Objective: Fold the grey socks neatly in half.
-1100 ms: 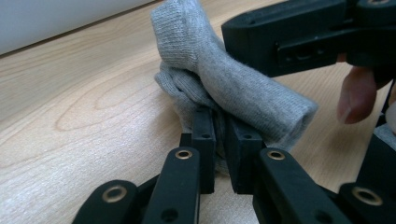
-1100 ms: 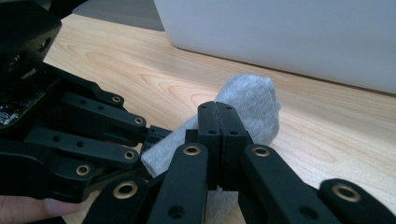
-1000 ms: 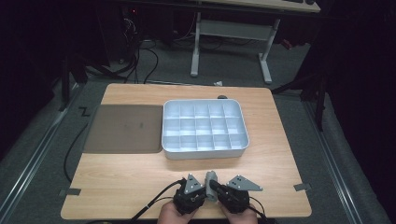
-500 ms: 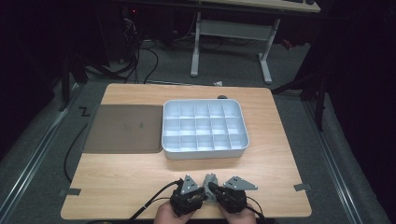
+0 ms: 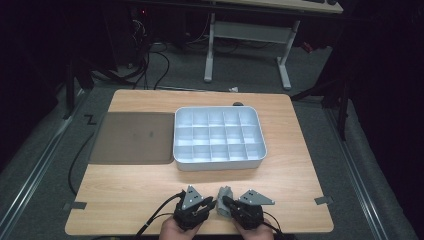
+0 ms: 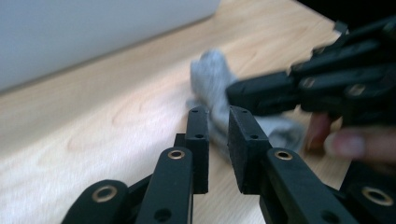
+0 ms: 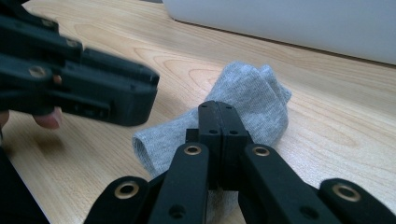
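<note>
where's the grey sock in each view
high view: grey sock at the table's near edge, between the two grippers.
left gripper view: upper centre, beyond the jaw tips, the other gripper across its right side.
right gripper view: centre, behind the shut jaws.
shared landmark: the white compartment tray, whose pale wall runs along the top of both gripper views.

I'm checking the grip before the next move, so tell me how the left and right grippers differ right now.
The right gripper has its fingers pressed together and resting on the grey sock; the left gripper shows a narrow gap between its fingers, which have just been closing, with the sock beyond them and nothing between them. In the high view the right gripper sits against the sock and the left gripper beside it. Both are black, hand-held and low over the wooden table.
</note>
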`<state>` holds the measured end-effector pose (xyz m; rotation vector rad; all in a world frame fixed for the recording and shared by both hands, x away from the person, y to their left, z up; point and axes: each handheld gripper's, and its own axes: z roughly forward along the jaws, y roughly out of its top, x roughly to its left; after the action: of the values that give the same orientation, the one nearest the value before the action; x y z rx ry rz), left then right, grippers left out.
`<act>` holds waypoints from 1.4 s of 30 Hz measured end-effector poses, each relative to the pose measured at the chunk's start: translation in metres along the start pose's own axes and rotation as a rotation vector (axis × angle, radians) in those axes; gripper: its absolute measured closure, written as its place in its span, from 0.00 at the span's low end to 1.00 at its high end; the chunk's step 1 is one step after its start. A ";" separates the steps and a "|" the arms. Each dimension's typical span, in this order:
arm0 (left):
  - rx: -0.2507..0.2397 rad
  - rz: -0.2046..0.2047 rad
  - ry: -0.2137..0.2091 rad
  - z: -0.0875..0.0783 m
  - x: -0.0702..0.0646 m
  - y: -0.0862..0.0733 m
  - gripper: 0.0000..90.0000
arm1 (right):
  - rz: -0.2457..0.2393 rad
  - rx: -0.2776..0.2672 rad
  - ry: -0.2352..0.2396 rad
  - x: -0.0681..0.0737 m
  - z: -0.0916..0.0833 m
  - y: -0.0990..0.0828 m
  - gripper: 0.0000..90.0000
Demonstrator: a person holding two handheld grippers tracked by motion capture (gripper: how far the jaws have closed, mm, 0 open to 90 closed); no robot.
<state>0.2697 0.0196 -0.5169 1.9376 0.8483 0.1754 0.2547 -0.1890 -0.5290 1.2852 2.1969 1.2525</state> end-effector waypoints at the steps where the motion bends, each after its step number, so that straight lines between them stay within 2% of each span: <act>1: 0.000 0.000 0.000 0.000 0.000 0.000 0.89 | 0.000 0.000 0.000 0.000 0.000 0.000 1.00; 7: -0.010 0.022 0.004 0.004 -0.007 0.005 0.95 | 0.022 -0.001 0.013 -0.002 0.000 -0.001 1.00; 11: -0.002 0.046 0.023 0.008 -0.010 0.004 0.98 | 0.017 -0.002 0.013 -0.002 0.000 -0.001 1.00; 12: 0.001 0.063 0.037 0.010 -0.011 0.004 0.99 | 0.018 -0.002 0.013 -0.002 0.000 -0.001 1.00; 17: -0.029 0.037 0.026 0.013 -0.011 0.006 0.99 | 0.024 -0.004 0.018 -0.003 0.000 -0.001 1.00; 19: -0.025 0.034 0.020 0.016 -0.011 0.006 0.99 | 0.028 -0.002 0.019 -0.003 0.000 -0.001 1.00; 25: 0.001 0.044 0.031 0.021 -0.013 0.001 0.99 | 0.048 -0.003 0.033 -0.005 0.000 -0.001 1.00; 31: 0.012 0.081 0.050 0.024 -0.015 -0.005 1.00 | 0.054 -0.002 0.036 -0.006 -0.001 -0.001 1.00; 37: 0.016 0.120 0.073 0.026 -0.020 -0.005 1.00 | 0.062 -0.003 0.014 -0.009 -0.006 0.001 0.98; 42: 0.019 0.121 0.074 0.026 -0.022 -0.004 1.00 | 0.061 -0.004 -0.008 -0.013 -0.011 0.003 0.94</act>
<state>0.2636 -0.0119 -0.5289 2.0120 0.7830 0.3137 0.2573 -0.2051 -0.5224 1.3630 2.1639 1.2711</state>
